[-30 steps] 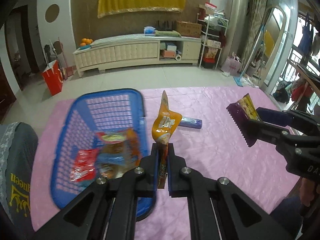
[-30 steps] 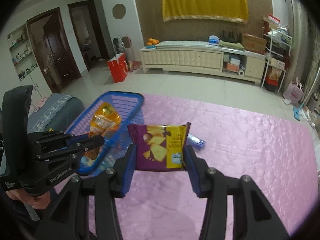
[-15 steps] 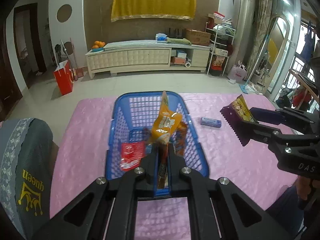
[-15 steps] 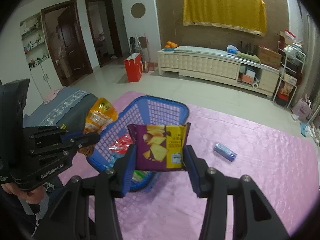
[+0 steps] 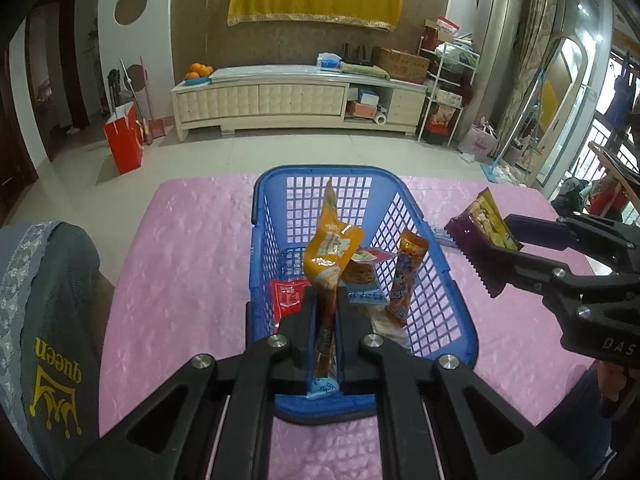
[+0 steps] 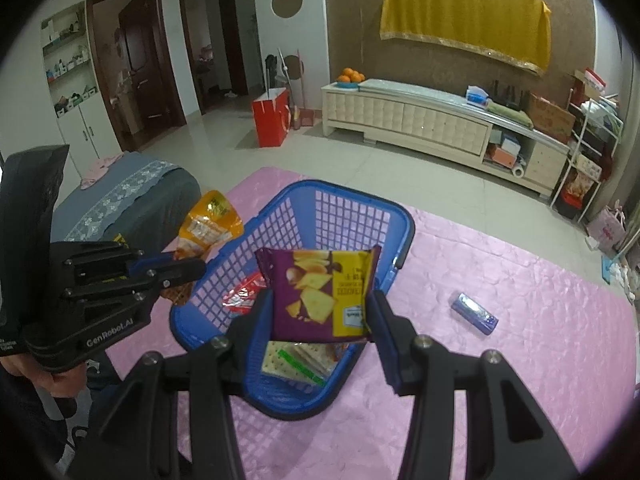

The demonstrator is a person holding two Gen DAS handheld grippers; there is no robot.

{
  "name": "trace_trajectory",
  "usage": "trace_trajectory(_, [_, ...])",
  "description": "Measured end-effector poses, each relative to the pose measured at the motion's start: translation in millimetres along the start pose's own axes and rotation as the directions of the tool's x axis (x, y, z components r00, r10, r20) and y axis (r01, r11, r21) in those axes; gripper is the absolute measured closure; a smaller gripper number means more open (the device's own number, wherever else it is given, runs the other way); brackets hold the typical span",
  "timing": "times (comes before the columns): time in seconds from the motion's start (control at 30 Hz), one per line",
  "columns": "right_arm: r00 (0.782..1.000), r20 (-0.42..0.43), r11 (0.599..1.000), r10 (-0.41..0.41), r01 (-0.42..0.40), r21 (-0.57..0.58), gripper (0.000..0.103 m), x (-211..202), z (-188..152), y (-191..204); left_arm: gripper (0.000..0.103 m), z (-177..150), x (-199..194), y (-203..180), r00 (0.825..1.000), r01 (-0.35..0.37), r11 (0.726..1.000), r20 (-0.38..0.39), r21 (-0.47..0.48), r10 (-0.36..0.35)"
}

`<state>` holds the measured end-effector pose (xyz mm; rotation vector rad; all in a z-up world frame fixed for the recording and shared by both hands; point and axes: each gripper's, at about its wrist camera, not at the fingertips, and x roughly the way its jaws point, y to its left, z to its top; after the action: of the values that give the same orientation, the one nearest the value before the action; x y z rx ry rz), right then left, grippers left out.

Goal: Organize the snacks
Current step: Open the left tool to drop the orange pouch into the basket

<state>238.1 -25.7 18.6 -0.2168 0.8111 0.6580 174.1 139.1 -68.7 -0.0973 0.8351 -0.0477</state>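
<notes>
A table covered with a pink quilted cloth (image 5: 180,248) is seen from two gripper-mounted cameras in a living room. A blue plastic basket (image 5: 436,276) with lattice walls stands on the cloth.

In the left wrist view, the left gripper (image 5: 328,300) is closed tight on the lower part of an orange snack pouch (image 5: 330,256), which is held upright above the near half of the basket. Inside the basket several snacks are visible: a red packet (image 5: 286,298) at the left, a tall orange-and-blue packet (image 5: 406,276) leaning against the right wall, and a light blue packet (image 5: 366,294) between them. At the right of this view, the right gripper (image 5: 486,248) is seen just beside the basket's right rim.

In the right wrist view, the right gripper (image 6: 320,316) is closed on a purple-and-yellow cracker packet (image 6: 320,292), gripped by its two side edges and held flat-on over the near part of the basket. Below it, a cracker pack with a green stripe (image 6: 298,360) lies on the basket floor. The left gripper (image 6: 188,270) is seen at the left with the orange pouch, held by a person's hand (image 6: 44,376).

A small purple-blue packet (image 6: 474,314) lies on the cloth to the right of the basket, apart from it
</notes>
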Motion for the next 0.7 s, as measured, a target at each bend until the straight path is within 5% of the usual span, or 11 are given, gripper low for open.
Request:
trace_trajectory(0.33, [0.999,-0.034,1.0,0.004,-0.003,0.025,0.05,27.6,-0.3,-15.7,0.093,14.8,50.1,9.6,0.999,-0.01,1.0,-0.051,-0.005,0.009])
trace_trajectory(0.4, [0.999,-0.045,1.0,0.003,-0.001,0.03,0.05,31.0,-2.5,-19.8,0.086,19.6,58.4,14.2,0.999,-0.012,1.0,-0.046,-0.015,0.011])
trace_trajectory(0.47, [0.999,-0.051,0.999,-0.003,0.004,0.033,0.05,31.4,-4.8,-23.7,0.057,23.2,64.1,17.8,0.999,-0.002,1.0,-0.044,-0.014,0.001])
trace_trajectory(0.5, [0.999,-0.053,0.999,-0.006,0.008,0.037,0.05,30.8,-5.4,-26.2,0.052,23.7,65.4,17.6,0.999,0.0,1.0,-0.045,-0.01,0.0])
trace_trajectory(0.7, [0.999,-0.045,0.998,-0.008,0.011,0.069,0.05,24.7,-2.2,-32.4,0.049,18.6,59.0,16.2,0.998,-0.019,1.0,-0.051,0.003,0.019])
